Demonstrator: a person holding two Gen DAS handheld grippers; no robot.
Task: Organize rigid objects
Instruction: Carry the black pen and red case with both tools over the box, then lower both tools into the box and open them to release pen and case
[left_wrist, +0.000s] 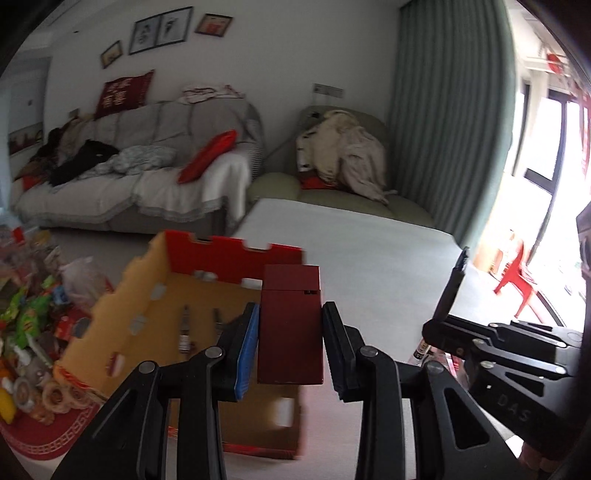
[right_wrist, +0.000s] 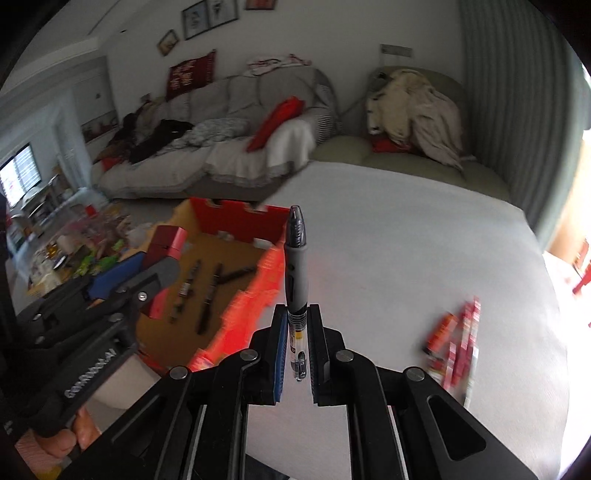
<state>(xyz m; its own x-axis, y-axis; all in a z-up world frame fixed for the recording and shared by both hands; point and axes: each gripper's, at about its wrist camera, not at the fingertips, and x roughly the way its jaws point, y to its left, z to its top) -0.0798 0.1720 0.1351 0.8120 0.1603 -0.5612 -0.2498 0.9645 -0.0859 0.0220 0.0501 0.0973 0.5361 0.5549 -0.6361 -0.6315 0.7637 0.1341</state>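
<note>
My left gripper (left_wrist: 290, 325) is shut on a dark red rectangular box (left_wrist: 290, 325), held upright above the right part of an open cardboard box (left_wrist: 110, 314) with red outer walls. My right gripper (right_wrist: 297, 325) is shut on a black and grey pen (right_wrist: 295, 266), held upright just right of the cardboard box (right_wrist: 236, 221). The left gripper (right_wrist: 147, 280) with the red box (right_wrist: 166, 243) also shows in the right wrist view, over the box's left side. Several dark pens (right_wrist: 207, 295) lie on the cardboard box floor. The right gripper and its pen (left_wrist: 450, 291) show in the left wrist view.
The box stands on a pale grey table (right_wrist: 406, 258). Red packets (right_wrist: 458, 339) lie on the table at the right. A heap of snacks and tape rolls (left_wrist: 33, 332) sits left of the box. A sofa (left_wrist: 147, 177) and an armchair (left_wrist: 343, 162) stand beyond.
</note>
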